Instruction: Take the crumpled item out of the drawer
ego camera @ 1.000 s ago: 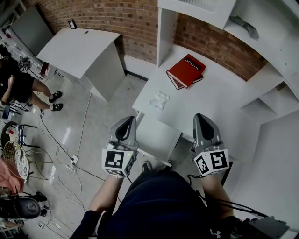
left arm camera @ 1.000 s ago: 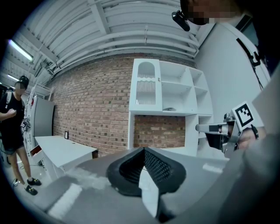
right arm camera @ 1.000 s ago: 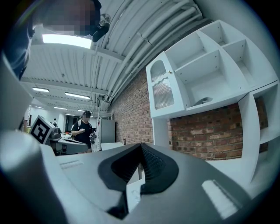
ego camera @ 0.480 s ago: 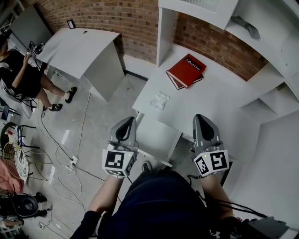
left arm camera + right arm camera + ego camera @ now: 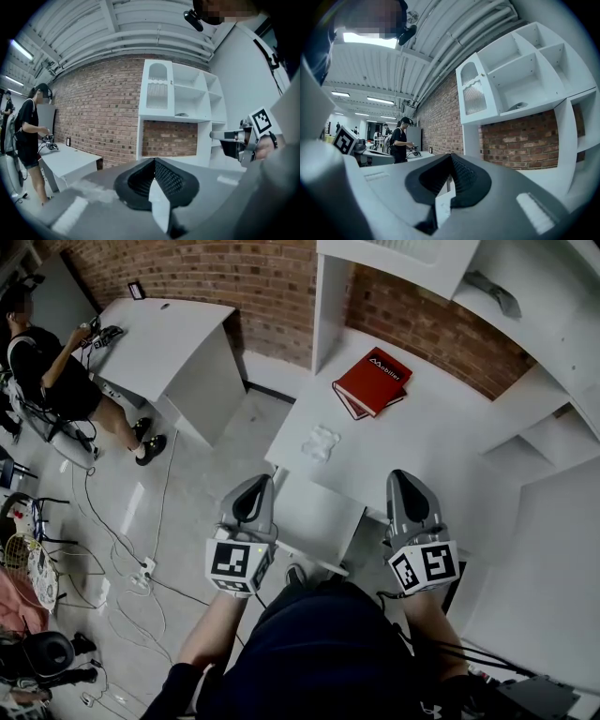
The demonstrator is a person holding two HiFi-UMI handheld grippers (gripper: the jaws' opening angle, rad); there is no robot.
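Note:
A crumpled white item (image 5: pixel 320 442) lies on top of the white desk (image 5: pixel 441 442), near its left front corner. Behind it rests a red book (image 5: pixel 373 381). Below the desk's front edge I see a white drawer front (image 5: pixel 317 514); nothing of its inside shows. My left gripper (image 5: pixel 255 484) hangs in front of that drawer, shut and empty, its jaws meeting at the tip (image 5: pixel 153 161). Level with it, my right gripper (image 5: pixel 405 478) is over the desk's front edge, also shut with nothing held (image 5: pixel 450 157). Both are well short of the crumpled item.
A second white desk (image 5: pixel 159 338) stands at the far left with a person (image 5: pixel 56 381) beside it. Cables and a power strip (image 5: pixel 141 568) trail over the floor on the left. White shelving (image 5: pixel 525 306) rises at the right against the brick wall.
The person at the left has walked up to the far desk. Both grippers, the crumpled item and the book stay where they were.

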